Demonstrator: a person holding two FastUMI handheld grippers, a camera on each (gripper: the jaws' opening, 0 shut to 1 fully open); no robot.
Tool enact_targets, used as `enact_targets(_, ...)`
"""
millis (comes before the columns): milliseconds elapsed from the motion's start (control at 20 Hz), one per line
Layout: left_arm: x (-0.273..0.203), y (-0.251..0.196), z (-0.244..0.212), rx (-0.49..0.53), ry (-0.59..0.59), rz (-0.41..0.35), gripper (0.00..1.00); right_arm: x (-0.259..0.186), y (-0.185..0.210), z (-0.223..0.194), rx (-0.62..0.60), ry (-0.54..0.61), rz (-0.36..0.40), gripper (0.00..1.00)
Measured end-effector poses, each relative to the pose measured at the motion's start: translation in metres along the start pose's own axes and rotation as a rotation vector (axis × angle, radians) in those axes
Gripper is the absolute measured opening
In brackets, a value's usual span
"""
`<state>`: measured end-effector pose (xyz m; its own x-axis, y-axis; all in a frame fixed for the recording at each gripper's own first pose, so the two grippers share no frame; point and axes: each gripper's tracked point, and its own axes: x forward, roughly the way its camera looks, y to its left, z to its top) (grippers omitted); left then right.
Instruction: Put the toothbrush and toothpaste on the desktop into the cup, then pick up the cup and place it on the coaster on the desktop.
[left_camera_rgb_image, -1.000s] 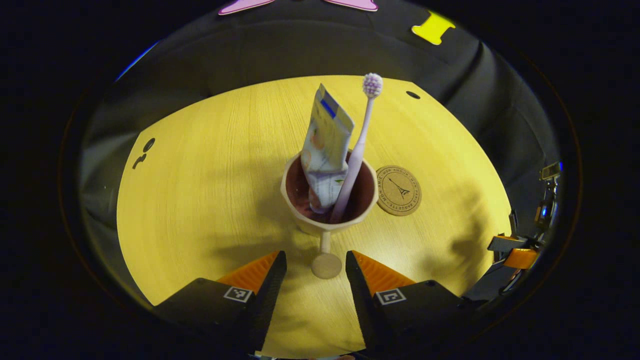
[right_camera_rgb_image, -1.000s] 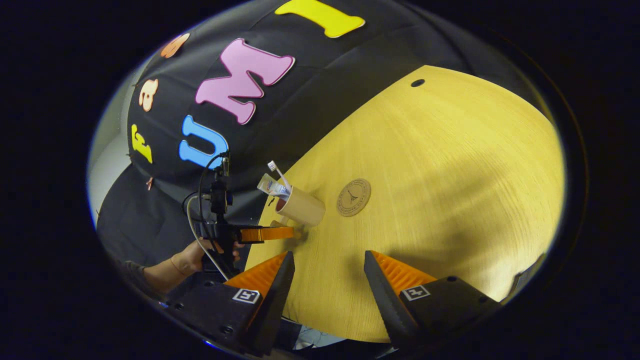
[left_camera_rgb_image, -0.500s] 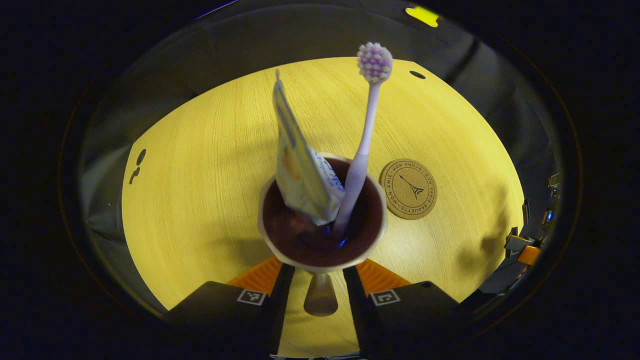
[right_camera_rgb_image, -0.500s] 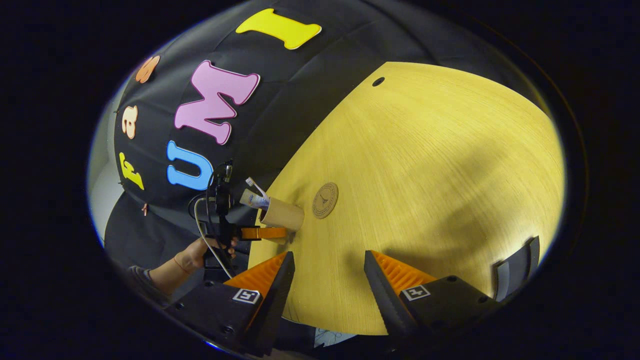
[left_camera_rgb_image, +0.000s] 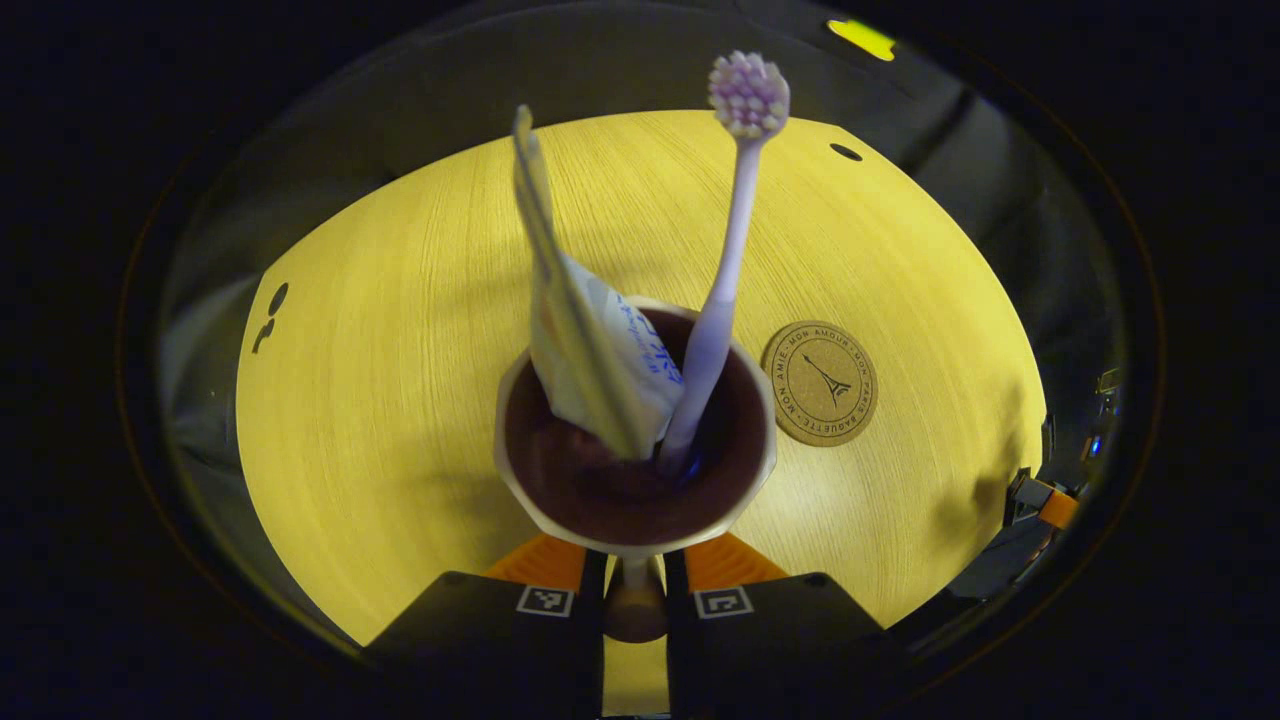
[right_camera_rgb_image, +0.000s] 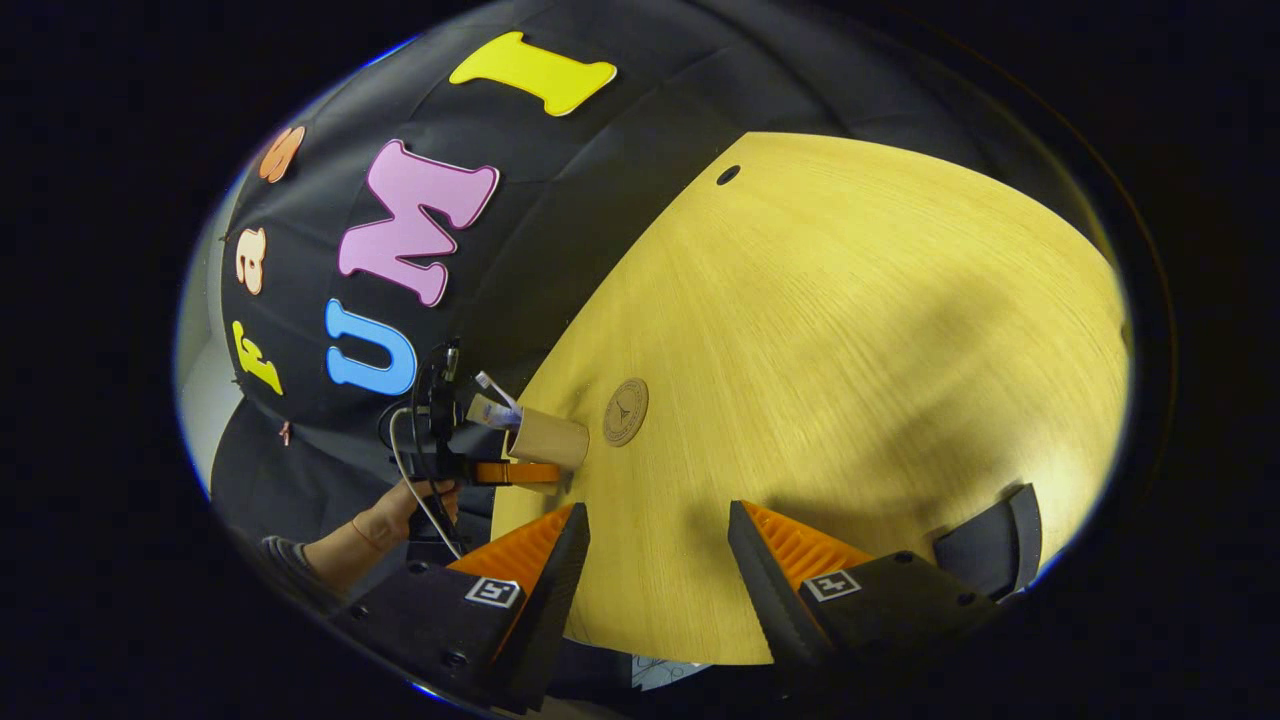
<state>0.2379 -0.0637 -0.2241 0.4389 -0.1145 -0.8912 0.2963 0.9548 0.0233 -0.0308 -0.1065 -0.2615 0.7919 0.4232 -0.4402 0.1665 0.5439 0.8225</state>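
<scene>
A beige cup (left_camera_rgb_image: 590, 495) with a dark inside stands close in front of me in the left gripper view. A white toothpaste tube (left_camera_rgb_image: 590, 360) and a pale purple toothbrush (left_camera_rgb_image: 728, 250) stick up out of it. My left gripper (left_camera_rgb_image: 635, 600) is shut on the cup's knobbed handle (left_camera_rgb_image: 633, 610). The round cork coaster (left_camera_rgb_image: 820, 383) lies on the table just right of the cup. In the right gripper view the cup (right_camera_rgb_image: 550, 440) and the left gripper (right_camera_rgb_image: 520, 472) are far off at the table's edge, next to the coaster (right_camera_rgb_image: 625, 411). My right gripper (right_camera_rgb_image: 658, 560) is open and holds nothing.
The yellow wooden table (left_camera_rgb_image: 400, 350) has small dark holes at its far side (left_camera_rgb_image: 845, 152) and left side (left_camera_rgb_image: 270, 310). A hand (right_camera_rgb_image: 385, 520) holds the left gripper. A dark curved object (right_camera_rgb_image: 985, 550) sits past the table's edge at lower right. The right gripper (left_camera_rgb_image: 1035, 505) shows at the table's right rim.
My left gripper moved forward and its fingers shut on the cup's handle; the cup now looms closer. The right gripper drew back a little, still open.
</scene>
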Motion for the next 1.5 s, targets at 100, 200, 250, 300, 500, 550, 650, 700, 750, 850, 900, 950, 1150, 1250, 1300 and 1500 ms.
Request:
enact_targets(100, -0.003, -0.003, 0.002, -0.025, -0.035, -0.003, 0.29, -0.004, -0.004, 0.006, 0.008, -0.011, -0.007, 0.87)
enact_targets(200, -0.010, -0.006, 0.006, -0.017, -0.048, -0.003, 0.29, -0.006, -0.009, 0.011, 0.013, -0.022, -0.012, 0.87)
enact_targets(250, -0.016, -0.009, 0.007, -0.009, -0.050, -0.010, 0.29, -0.007, -0.011, 0.012, 0.013, -0.027, -0.014, 0.87)
enact_targets(300, -0.022, -0.014, 0.009, -0.005, -0.052, -0.021, 0.28, -0.008, -0.012, 0.015, 0.014, -0.029, -0.013, 0.87)
enact_targets(500, -0.025, -0.042, 0.014, 0.017, -0.051, -0.060, 0.33, -0.013, -0.015, 0.020, 0.022, -0.041, -0.012, 0.87)
enact_targets(550, -0.024, -0.048, 0.014, 0.032, -0.048, -0.061, 0.29, -0.014, -0.016, 0.020, 0.023, -0.042, -0.014, 0.87)
enact_targets(650, -0.021, -0.061, 0.017, 0.059, -0.045, -0.068, 0.29, -0.018, -0.018, 0.021, 0.022, -0.049, -0.018, 0.87)
enact_targets(700, -0.020, -0.068, 0.019, 0.068, -0.044, -0.073, 0.28, -0.020, -0.020, 0.020, 0.025, -0.051, -0.020, 0.86)
enact_targets(750, -0.019, -0.074, 0.021, 0.075, -0.044, -0.077, 0.28, -0.022, -0.021, 0.020, 0.029, -0.052, -0.019, 0.87)
enact_targets(850, -0.017, -0.085, 0.024, 0.093, -0.040, -0.081, 0.29, -0.025, -0.026, 0.020, 0.037, -0.055, -0.027, 0.87)
enact_targets(900, -0.016, -0.089, 0.026, 0.103, -0.038, -0.081, 0.28, -0.028, -0.028, 0.021, 0.042, -0.059, -0.028, 0.86)
enact_targets(950, -0.014, -0.093, 0.027, 0.114, -0.035, -0.083, 0.29, -0.028, -0.030, 0.021, 0.048, -0.065, -0.031, 0.86)
enact_targets(1150, -0.008, -0.106, 0.033, 0.149, -0.028, -0.091, 0.28, -0.035, -0.039, 0.023, 0.066, -0.081, -0.042, 0.87)
enact_targets(1250, -0.005, -0.113, 0.034, 0.163, -0.024, -0.087, 0.24, -0.037, -0.041, 0.026, 0.074, -0.089, -0.047, 0.86)
enact_targets(1300, -0.003, -0.116, 0.035, 0.168, -0.021, -0.087, 0.28, -0.038, -0.042, 0.026, 0.079, -0.091, -0.047, 0.87)
enact_targets(1500, 0.003, -0.121, 0.037, 0.174, -0.017, -0.082, 0.29, -0.040, -0.044, 0.024, 0.081, -0.093, -0.052, 0.86)
